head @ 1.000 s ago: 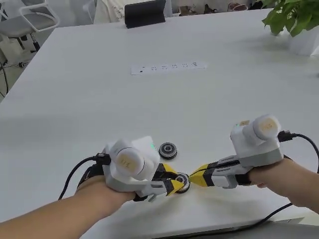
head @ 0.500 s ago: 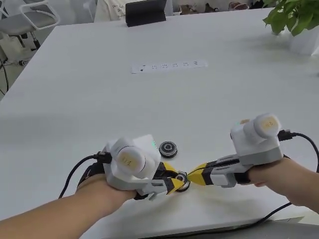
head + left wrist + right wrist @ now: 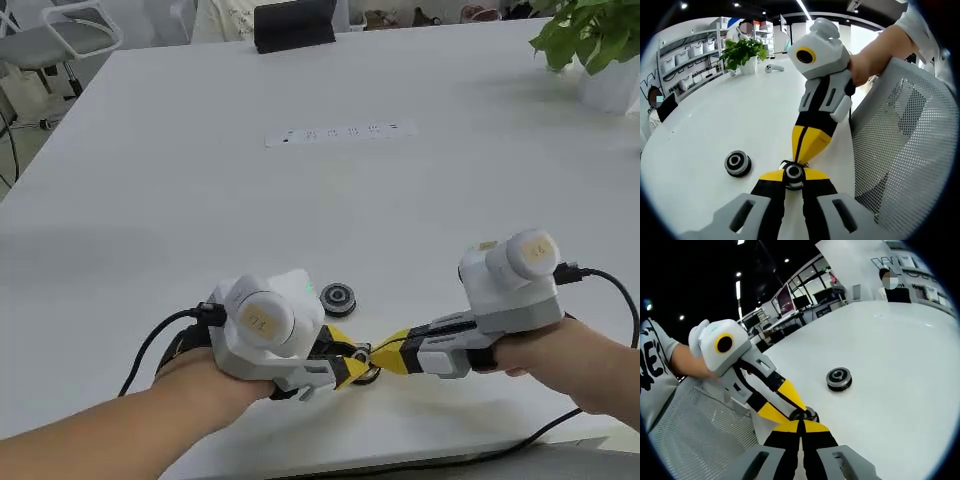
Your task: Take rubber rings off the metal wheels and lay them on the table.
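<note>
A small metal wheel [image 3: 364,361] with a black rubber ring is held just above the table's near edge. My left gripper [image 3: 352,368] is shut on this wheel [image 3: 793,173], one yellow tip on each side of it. Coming in from the opposite side, my right gripper [image 3: 386,355] has its jaws pressed together at the wheel's rim, pinching the rubber ring [image 3: 805,415]. The right gripper [image 3: 802,156] points down at the wheel in the left gripper view. A second wheel [image 3: 338,295] with its ring on lies flat on the table a little farther away [image 3: 737,163] [image 3: 839,378].
A white power strip [image 3: 338,132] lies mid-table. A potted plant [image 3: 590,35] stands at the far right corner and a dark tablet [image 3: 292,25] at the far edge. A mesh office chair [image 3: 900,150] sits close behind the near table edge.
</note>
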Demonstrator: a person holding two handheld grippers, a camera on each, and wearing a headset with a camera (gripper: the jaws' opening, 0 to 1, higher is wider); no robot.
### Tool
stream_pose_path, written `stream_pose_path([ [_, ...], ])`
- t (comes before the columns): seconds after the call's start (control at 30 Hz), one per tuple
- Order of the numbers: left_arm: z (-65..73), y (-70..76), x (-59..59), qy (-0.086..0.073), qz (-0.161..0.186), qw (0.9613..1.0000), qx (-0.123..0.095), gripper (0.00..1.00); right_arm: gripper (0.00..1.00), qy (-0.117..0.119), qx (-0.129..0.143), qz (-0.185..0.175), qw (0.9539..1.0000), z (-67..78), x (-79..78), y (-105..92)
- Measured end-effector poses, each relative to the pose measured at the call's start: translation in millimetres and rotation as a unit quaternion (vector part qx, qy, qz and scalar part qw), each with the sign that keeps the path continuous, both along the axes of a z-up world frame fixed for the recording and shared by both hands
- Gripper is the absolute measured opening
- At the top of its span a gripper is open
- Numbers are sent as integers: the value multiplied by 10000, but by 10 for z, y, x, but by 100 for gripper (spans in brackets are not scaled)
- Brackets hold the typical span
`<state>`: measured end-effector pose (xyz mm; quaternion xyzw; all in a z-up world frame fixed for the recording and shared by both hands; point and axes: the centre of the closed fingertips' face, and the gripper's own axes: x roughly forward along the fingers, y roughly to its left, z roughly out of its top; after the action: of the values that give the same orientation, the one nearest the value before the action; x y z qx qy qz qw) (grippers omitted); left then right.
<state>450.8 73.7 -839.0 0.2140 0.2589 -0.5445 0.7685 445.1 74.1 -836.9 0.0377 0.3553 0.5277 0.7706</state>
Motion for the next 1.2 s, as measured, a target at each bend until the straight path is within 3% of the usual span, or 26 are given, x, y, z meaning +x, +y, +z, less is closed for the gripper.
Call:
stream_pose_path([
  [0.1, 1, -1, -2, 0, 4, 10000, -2, 7, 0, 7, 88, 37, 10000, 22, -12, 28],
  [0.17, -4, 0, -2, 2, 0, 10000, 17, 7, 0, 35, 491, 170, 9986, 151, -53, 124],
  [0.23, -6, -5, 5, 17, 15, 10000, -8, 7, 0, -113, 286, 262, 9992, 129, -47, 110],
  [0.67, -1, -12, 5, 40, 22, 10000, -25, 7, 0, -76, 120, 172, 9998, 25, -9, 21],
  [1.1, 9, -11, -7, -1, -83, 10000, 49, 9, 0, -144, 141, 114, 9997, 60, 23, -21],
  [1.2, 14, 4, -11, 62, -78, 9999, 40, 10, 0, -145, 160, 124, 9997, 74, 24, -23],
])
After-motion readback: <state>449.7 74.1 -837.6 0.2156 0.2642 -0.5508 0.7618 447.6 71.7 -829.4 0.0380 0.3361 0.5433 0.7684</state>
